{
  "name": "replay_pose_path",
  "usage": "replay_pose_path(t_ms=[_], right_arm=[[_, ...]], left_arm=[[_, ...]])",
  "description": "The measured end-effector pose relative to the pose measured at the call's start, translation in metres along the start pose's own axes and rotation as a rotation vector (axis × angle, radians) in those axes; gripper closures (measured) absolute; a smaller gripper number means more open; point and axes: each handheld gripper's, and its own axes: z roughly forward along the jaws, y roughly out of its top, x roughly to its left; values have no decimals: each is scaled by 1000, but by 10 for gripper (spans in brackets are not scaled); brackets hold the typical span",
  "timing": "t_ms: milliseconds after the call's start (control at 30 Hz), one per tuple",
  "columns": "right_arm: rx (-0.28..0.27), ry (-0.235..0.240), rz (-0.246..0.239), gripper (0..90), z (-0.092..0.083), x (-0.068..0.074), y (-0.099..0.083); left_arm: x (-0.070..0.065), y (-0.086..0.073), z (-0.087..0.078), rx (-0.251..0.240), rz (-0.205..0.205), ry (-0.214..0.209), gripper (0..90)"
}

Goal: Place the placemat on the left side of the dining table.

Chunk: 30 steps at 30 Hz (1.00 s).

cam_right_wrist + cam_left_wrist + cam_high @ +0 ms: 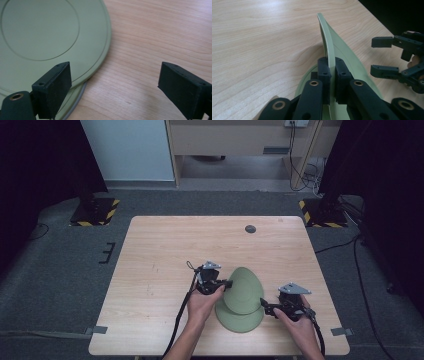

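Note:
Two pale green plates sit at the table's front centre. The lower plate (241,321) lies flat. The upper plate (245,287) tilts, its left rim raised and its right side resting on the lower one. My left gripper (229,283) is shut on that raised rim; in the left gripper view the jaws (331,75) pinch the upper plate (327,37) edge-on, with the lower plate (303,80) beneath. My right gripper (264,306) stands open just right of the plates, holding nothing. In the right gripper view the open gripper (115,75) faces the upper plate (50,37) and the lower plate's rim (75,100).
The wooden table (165,250) has a small grey disc (250,229) near its far edge. The right gripper (373,56) appears open at the right of the left gripper view. Bare wood lies left of and beyond the plates.

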Motion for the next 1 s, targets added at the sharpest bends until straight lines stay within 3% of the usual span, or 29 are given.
replay_pose_path(t_ms=[300,567,767,1000], right_arm=[[-17,-39,65,97,-8,-23,0],[10,-66,52,86,-3,-25,-2],[51,-77,51,78,4,-23,-4],[69,-98,55,76,8,-24,-5]], left_arm=[[-25,18,-17,-32,75,-31,853],[-42,29,-28,-57,108,-61,854],[-43,37,-35,-69,114,-43,854],[-34,44,-45,-93,96,-20,854]])
